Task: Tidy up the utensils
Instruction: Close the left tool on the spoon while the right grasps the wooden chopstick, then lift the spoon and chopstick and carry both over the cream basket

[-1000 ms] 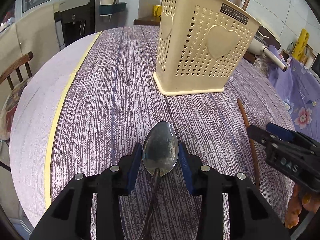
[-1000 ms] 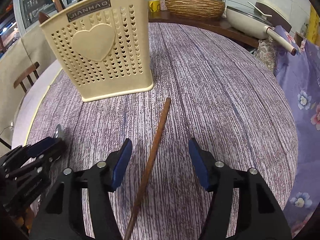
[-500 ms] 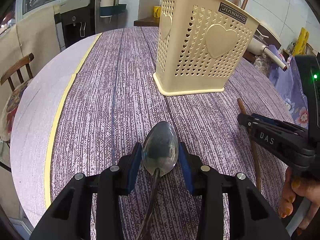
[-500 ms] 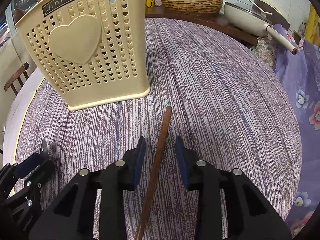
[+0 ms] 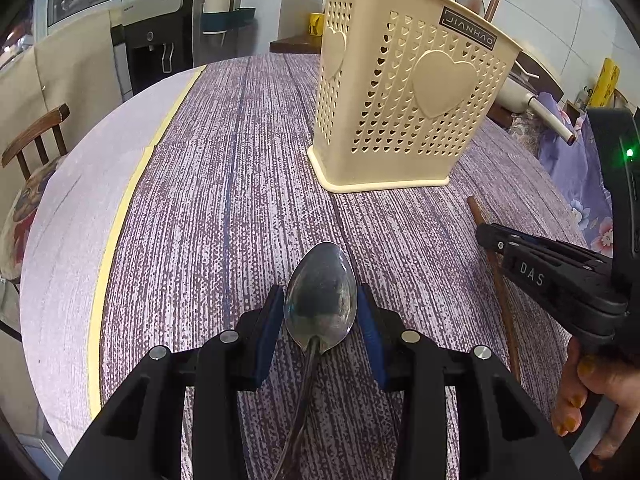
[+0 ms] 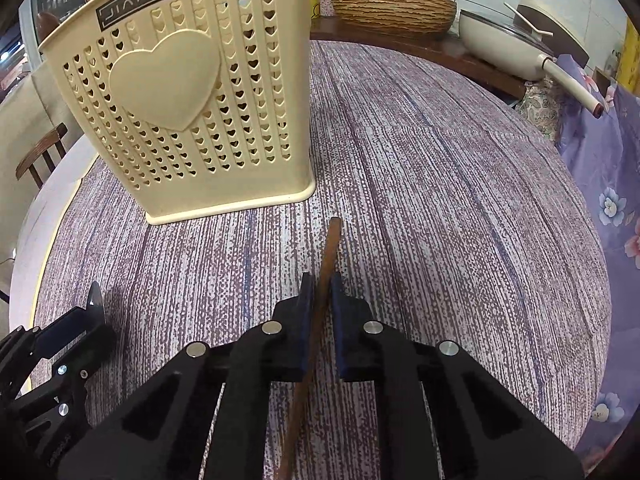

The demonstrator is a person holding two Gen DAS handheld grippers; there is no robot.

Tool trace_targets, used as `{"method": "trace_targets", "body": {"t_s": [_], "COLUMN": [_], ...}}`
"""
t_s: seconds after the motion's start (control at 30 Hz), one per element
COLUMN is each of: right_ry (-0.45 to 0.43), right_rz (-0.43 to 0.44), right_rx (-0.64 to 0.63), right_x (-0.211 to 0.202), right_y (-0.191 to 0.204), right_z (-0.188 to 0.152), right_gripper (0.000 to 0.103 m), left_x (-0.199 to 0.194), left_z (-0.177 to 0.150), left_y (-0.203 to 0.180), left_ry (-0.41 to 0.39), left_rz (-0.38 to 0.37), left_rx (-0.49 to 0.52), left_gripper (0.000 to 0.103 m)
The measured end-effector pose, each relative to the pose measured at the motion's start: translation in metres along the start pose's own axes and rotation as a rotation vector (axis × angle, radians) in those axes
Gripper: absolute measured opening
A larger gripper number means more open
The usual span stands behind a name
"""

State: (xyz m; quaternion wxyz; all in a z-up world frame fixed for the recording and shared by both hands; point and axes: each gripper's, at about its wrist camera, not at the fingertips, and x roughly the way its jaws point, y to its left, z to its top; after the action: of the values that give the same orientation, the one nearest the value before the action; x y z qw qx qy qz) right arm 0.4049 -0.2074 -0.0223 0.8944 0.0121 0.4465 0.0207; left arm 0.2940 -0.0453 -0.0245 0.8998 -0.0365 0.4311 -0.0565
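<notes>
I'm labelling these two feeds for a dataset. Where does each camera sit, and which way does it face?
Left wrist: on the left claw, looking along it over the spoon it grips toward the cream basket; the right claw and hand show.
Right wrist: on the right claw, shut on the wooden chopstick, facing the basket; the left claw shows lower left.
Shared: basket, chopstick, purple tablecloth.

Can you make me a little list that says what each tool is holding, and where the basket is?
left tool: shut on the metal spoon, bowl pointing forward
right tool: shut on the brown chopstick
basket: cream, heart holes, upright on the table, ahead of both tools
table: purple striped cloth
chopstick tip: close to the basket's base, not touching it
</notes>
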Motion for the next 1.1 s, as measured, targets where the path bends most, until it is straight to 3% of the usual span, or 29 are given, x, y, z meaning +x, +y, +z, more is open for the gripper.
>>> {"method": "trace_targets", "body": {"t_s": [0.37, 0.73, 1.1], "right_ry": [-0.029, -0.152, -0.261], "right_rz": [0.101, 0.172, 0.204], "right_rx": [0.112, 0.120, 0.087], "right_x": [-0.010, -0.079, -0.137], "right_y": [-0.029, -0.033, -0.031], "right_z": [0.005, 0.016, 0.025], "right_gripper": [0.009, 0.008, 0.008], "left_x": [-0.005, -0.041, -0.069], "left_z": [0.007, 0.034, 0.055], "left_y": [0.009, 0.006, 0.002], "left_ry": [-0.008, -0.103, -0.192], "left_rz": [-0.035, -0.106, -0.131], "left_rx": [-0.054, -0.060, -0.051], "left_gripper": [0.038, 0.038, 0.038]}}
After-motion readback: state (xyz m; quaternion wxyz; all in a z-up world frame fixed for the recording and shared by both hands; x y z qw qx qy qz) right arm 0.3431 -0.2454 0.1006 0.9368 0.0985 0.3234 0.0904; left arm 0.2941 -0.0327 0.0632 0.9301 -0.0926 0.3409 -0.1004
